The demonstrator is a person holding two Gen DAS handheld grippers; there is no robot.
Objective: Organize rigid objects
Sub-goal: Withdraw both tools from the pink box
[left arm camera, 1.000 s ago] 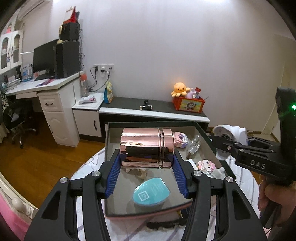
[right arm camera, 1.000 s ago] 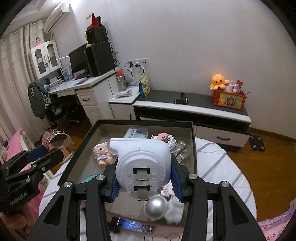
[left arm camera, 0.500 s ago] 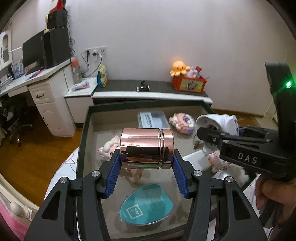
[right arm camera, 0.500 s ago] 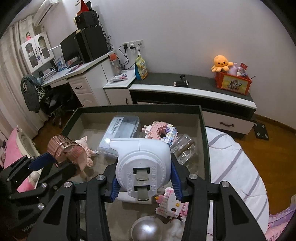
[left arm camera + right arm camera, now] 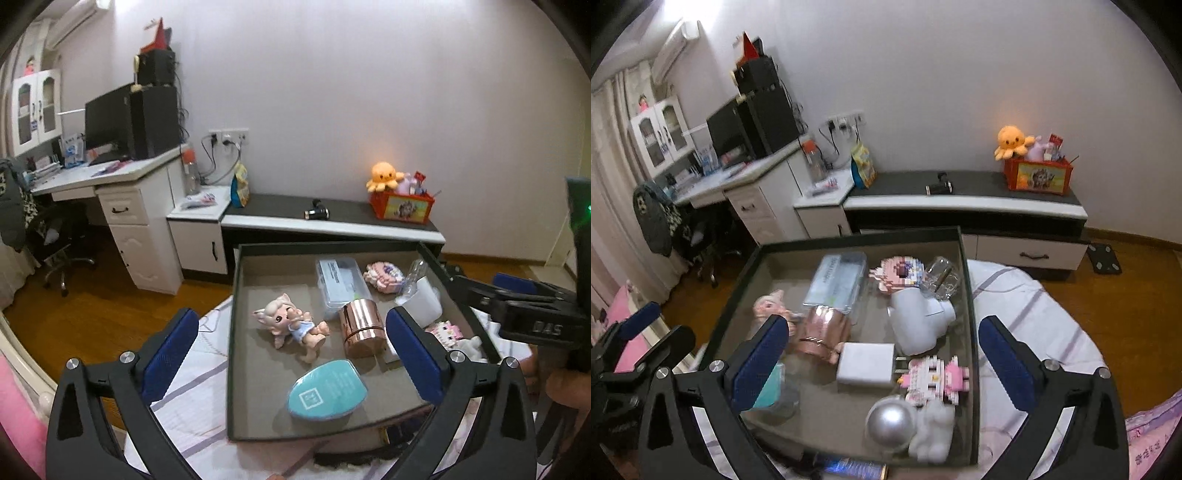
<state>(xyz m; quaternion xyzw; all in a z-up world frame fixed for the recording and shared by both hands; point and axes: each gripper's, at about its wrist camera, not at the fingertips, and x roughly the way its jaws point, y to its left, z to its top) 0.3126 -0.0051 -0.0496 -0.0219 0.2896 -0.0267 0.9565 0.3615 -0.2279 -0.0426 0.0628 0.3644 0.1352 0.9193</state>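
Inside the tray (image 5: 233, 332) the copper tin (image 5: 362, 328) lies on its side between the doll (image 5: 291, 326) and the white adapter (image 5: 918, 323), just in front of the clear case (image 5: 341, 282). Above the tray's near edge, the left gripper (image 5: 291, 343) hangs with its blue pads spread wide and holding nothing. Likewise the right gripper (image 5: 882, 354) stands wide apart and empty over the white charger (image 5: 866, 363) and pink brick figure (image 5: 936, 374).

orange octopus plush (image 5: 385, 175) on low cabinet (image 5: 332, 221)
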